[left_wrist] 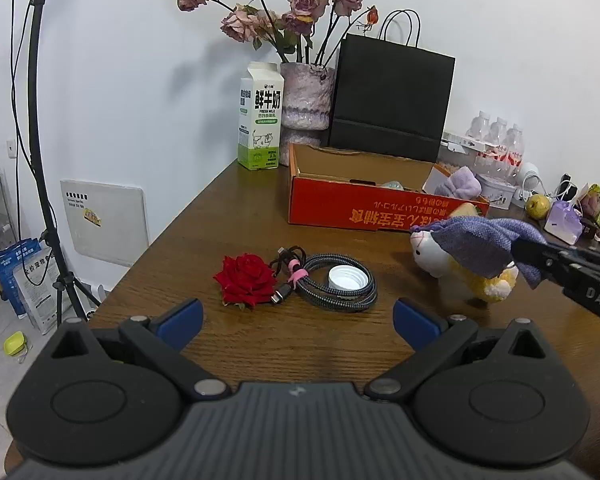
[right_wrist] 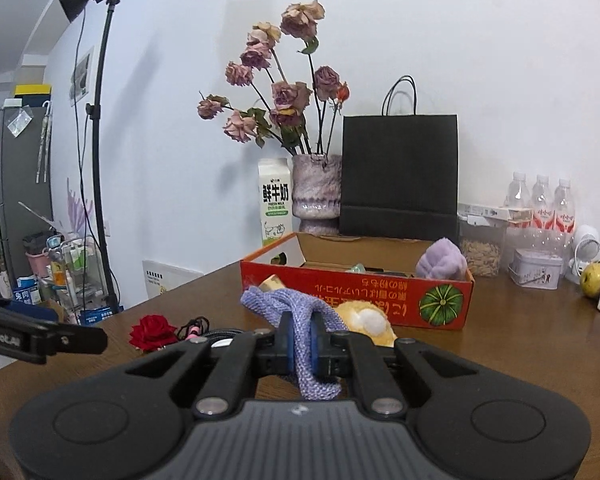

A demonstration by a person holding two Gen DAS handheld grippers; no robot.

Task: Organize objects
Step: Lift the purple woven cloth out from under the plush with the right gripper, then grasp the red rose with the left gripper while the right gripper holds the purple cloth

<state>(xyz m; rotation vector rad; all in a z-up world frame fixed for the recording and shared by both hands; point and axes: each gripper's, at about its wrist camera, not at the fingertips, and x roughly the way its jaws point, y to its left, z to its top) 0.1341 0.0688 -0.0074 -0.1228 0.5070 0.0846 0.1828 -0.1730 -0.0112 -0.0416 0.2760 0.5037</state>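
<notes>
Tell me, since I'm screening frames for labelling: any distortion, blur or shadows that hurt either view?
Left wrist view: fisheye bends the light stand; the red rose and cable are sharp, with soft shadows. Right wrist view: dark corners, curved table edge, the purple cloth crisp between the fingers.

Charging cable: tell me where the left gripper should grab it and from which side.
Grip the coiled charging cable at the pink strap binding its loops, on the side facing the red rose. Come from above, since it lies flat on the table. The white cap inside the coil blocks the centre. The left gripper is open.
</notes>
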